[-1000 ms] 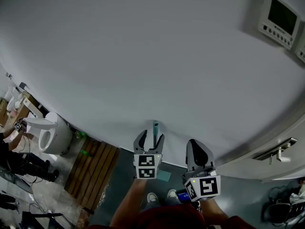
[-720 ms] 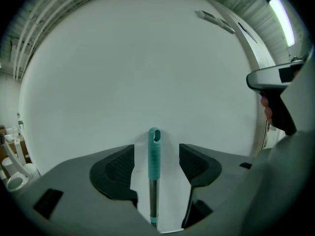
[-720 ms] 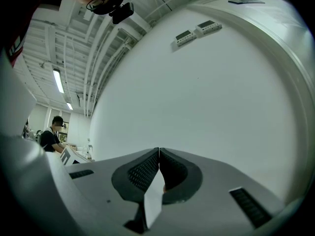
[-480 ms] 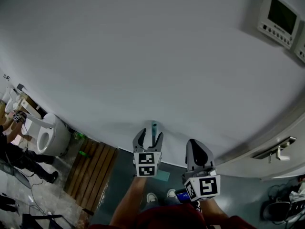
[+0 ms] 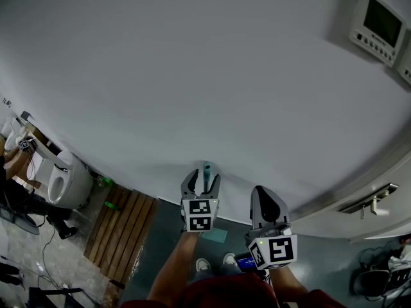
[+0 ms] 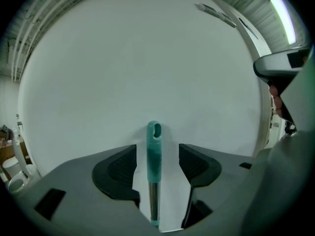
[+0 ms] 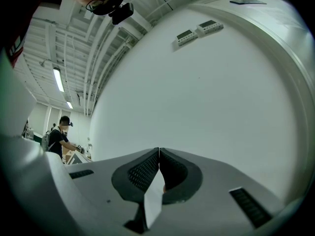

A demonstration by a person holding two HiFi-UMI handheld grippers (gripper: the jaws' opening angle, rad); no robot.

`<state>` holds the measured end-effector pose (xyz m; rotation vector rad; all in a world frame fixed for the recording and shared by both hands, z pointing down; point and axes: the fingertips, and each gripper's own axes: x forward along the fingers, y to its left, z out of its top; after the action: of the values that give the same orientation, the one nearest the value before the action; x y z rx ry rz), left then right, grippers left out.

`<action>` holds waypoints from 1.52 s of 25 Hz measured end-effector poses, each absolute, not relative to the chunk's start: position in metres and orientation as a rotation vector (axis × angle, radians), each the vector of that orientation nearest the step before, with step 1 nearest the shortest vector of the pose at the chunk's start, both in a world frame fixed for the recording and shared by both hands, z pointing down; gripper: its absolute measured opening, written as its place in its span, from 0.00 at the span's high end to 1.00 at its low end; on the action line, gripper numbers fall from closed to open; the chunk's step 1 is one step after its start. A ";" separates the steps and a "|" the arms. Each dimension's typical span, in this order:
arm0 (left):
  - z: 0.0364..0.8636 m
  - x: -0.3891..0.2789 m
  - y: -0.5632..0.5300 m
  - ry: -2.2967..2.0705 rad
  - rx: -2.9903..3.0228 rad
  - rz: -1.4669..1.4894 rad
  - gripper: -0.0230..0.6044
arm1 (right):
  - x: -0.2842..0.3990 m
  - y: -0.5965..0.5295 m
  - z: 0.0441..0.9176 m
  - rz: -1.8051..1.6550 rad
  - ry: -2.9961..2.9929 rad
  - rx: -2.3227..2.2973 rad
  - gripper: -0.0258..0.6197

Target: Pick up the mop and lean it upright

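The mop's handle, a metal pole with a teal grip and a hanging eye at its tip, stands upright against the white wall. In the head view its teal tip shows just above my left gripper. My left gripper is open, with the pole between its jaws and a gap showing on each side. My right gripper is to the right of the pole, away from it. In the right gripper view it is shut with its pads together and nothing in them.
A teal patch lies on the dark floor below the grippers. To the left are a wooden slat mat and a white toilet. A control panel hangs on the wall at upper right, a door handle lower right. A person stands far off.
My left gripper has edged slightly up along the pole and stays open. The right gripper has not moved. The toilet and the people at the left have slid toward the frame's edge.
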<state>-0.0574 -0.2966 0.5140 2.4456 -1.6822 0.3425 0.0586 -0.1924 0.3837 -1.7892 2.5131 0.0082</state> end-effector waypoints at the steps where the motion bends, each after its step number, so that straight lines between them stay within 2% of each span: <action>1: 0.514 -0.057 -0.298 -1.688 2.445 0.342 0.50 | 0.058 -0.192 0.384 0.009 2.515 -1.789 0.93; 4: 0.512 -0.058 -0.302 -1.706 2.439 0.338 0.53 | 0.058 -0.191 0.384 0.010 2.517 -1.791 0.93; 8: 0.512 -0.062 -0.304 -1.746 2.408 0.327 0.69 | 0.058 -0.191 0.383 0.014 2.519 -1.794 0.93; 10: 0.513 -0.063 -0.304 -1.754 2.400 0.334 0.70 | 0.059 -0.191 0.383 0.016 2.518 -1.795 0.93; 13: 0.515 -0.065 -0.304 -1.772 2.391 0.342 0.78 | 0.058 -0.190 0.382 0.018 2.517 -1.795 0.93; 38: 0.511 -0.078 -0.277 -1.815 2.377 0.311 0.79 | 0.057 -0.184 0.381 0.020 2.523 -1.778 0.93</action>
<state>-0.0776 -0.2772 0.5105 2.3765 -1.8155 0.3112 0.0571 -0.1837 0.3807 -1.7785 2.5229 0.0205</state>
